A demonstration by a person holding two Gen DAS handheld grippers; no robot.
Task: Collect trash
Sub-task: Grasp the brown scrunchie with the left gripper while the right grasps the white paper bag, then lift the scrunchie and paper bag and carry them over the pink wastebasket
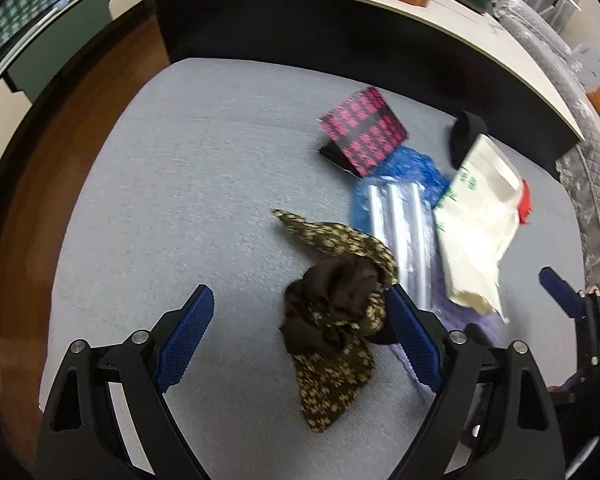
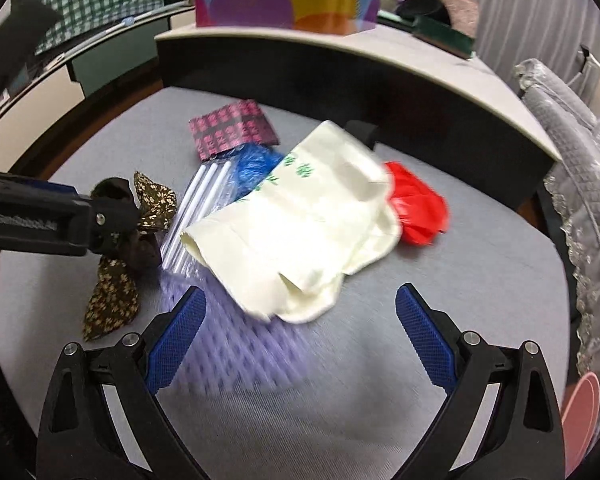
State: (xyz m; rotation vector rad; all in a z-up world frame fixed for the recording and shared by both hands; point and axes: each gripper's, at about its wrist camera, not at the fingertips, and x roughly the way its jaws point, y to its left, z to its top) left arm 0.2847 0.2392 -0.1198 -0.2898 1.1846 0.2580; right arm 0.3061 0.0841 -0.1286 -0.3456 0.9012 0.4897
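Note:
Trash lies in a heap on a grey mat (image 1: 180, 160). A brown floral cloth (image 1: 332, 320) sits between the fingers of my open left gripper (image 1: 299, 294), close against the right finger. Beyond it lie a clear sleeve of tubes (image 1: 400, 232), blue plastic (image 1: 416, 168), a pink-and-black packet (image 1: 364, 132) and a cream plastic bag (image 1: 476, 224). My right gripper (image 2: 302, 304) is open, and the near edge of the cream bag (image 2: 300, 232) lies just ahead of its tips. Under them is a purple mesh sheet (image 2: 228, 336), and red plastic (image 2: 416, 208) lies behind the bag.
A low table with a pale top (image 2: 380, 52) and a dark front closes off the far side, with a colourful box (image 2: 284, 4) on it. A grey quilted cover (image 2: 580, 208) hangs at the right. Brown wooden floor (image 1: 80, 140) borders the mat on the left.

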